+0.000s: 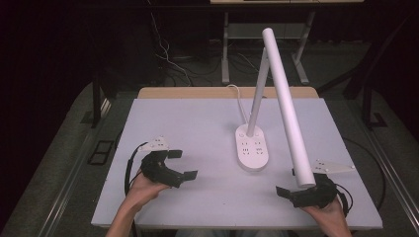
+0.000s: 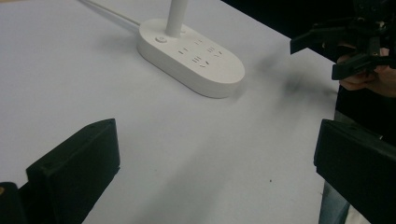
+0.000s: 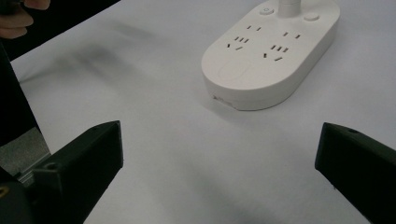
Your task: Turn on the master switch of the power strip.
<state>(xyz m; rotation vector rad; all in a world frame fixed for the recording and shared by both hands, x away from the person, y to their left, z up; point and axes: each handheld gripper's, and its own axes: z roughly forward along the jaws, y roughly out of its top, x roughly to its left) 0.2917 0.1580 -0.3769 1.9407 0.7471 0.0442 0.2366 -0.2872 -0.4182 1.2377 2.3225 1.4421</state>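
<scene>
Centrally, desk lamp (image 1: pixel 253 148) — perhaps unlit

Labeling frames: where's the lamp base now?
High view: lamp base sits right of table centre, between the left gripper and right gripper, touching neither.

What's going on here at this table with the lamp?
A person sits at a pale grey table holding a black two-jaw claw in each hand. The left claw and right claw are both open, holding nothing. Between them stands a white desk lamp with an oval base carrying power sockets, its long tube head tilted toward the right claw. Nothing is gripped at this moment.
</scene>
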